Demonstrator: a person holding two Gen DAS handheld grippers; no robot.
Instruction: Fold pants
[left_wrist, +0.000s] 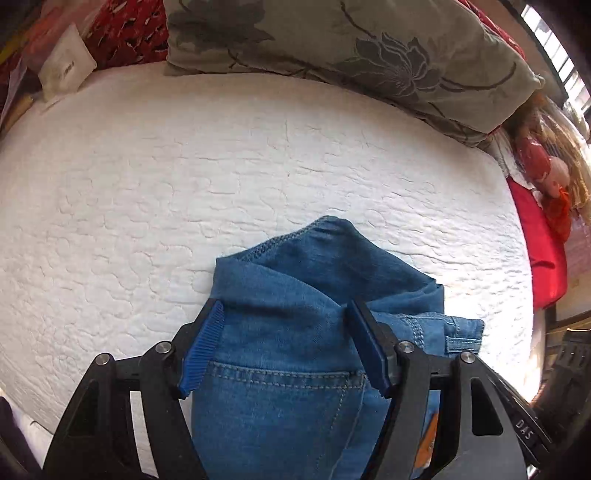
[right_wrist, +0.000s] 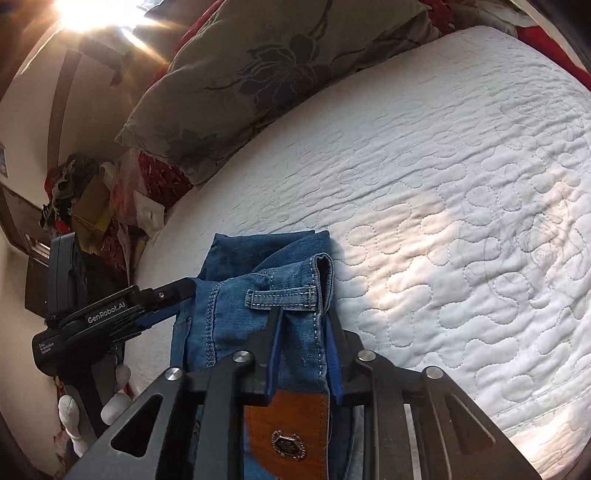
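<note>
pants: blue denim pants (left_wrist: 295, 332), bunched and partly folded, on the white quilted bed (left_wrist: 184, 184) near its front edge; waistband end with belt loop (right_wrist: 282, 298) and brown leather patch (right_wrist: 288, 435) toward the right wrist camera
left tool: left tool (left_wrist: 284, 343) jaws spread wide, one blue pad (left_wrist: 203, 350) at each side of the denim over the back pocket seam; fabric sits between the pads, cannot tell if the pads press it; also seen from the right wrist view at the pants' left edge (right_wrist: 173, 291)
right tool: right tool (right_wrist: 303, 354) jaws nearly closed, clamped on the waistband edge just below the belt loop
bed: white quilted cover, sunlit patch on the right side
background: grey floral pillow (left_wrist: 351, 55) at the bed's far edge; red bedding (left_wrist: 125, 33) behind it; clutter pile (right_wrist: 85, 199) beside the bed
person: pale gloved fingers (right_wrist: 114, 406) under the left tool's handle
</note>
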